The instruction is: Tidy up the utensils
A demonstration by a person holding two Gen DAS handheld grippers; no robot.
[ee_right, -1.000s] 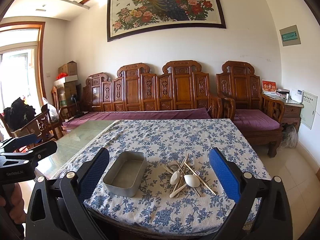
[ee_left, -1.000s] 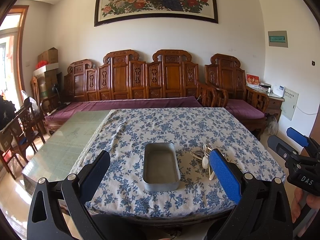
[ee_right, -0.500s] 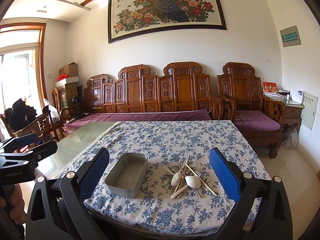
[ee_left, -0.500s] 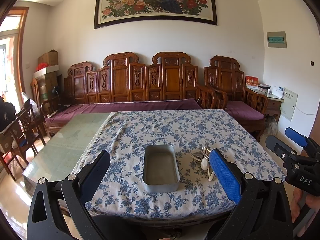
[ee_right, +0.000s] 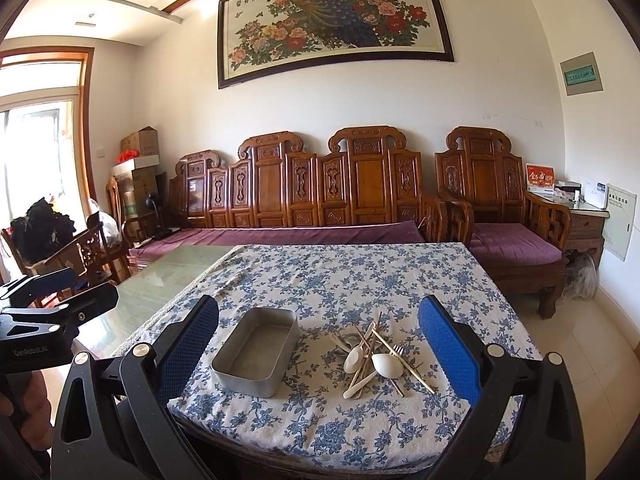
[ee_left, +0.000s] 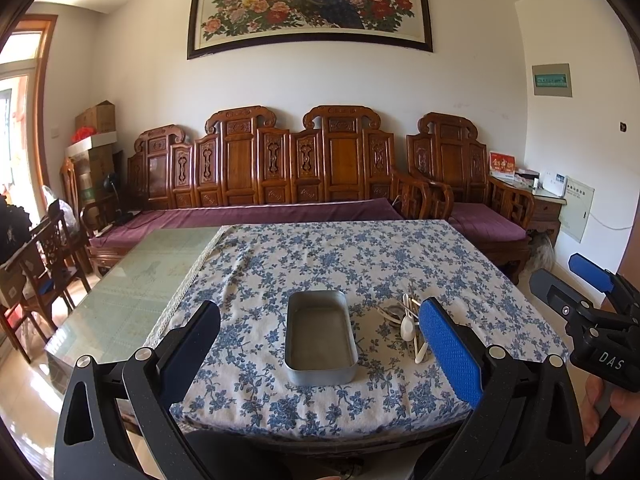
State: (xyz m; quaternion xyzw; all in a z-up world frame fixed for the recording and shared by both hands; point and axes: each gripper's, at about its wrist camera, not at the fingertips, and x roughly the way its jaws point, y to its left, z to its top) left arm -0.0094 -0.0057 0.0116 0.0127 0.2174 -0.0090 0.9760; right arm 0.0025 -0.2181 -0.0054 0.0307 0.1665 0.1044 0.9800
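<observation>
Both grippers, left gripper and right gripper, hold jaws apart; the tangled utensils near the counter's front edge could drag together beside the tin

A floral-clothed table carries 1 metal tray beside piled utensils.
</observation>
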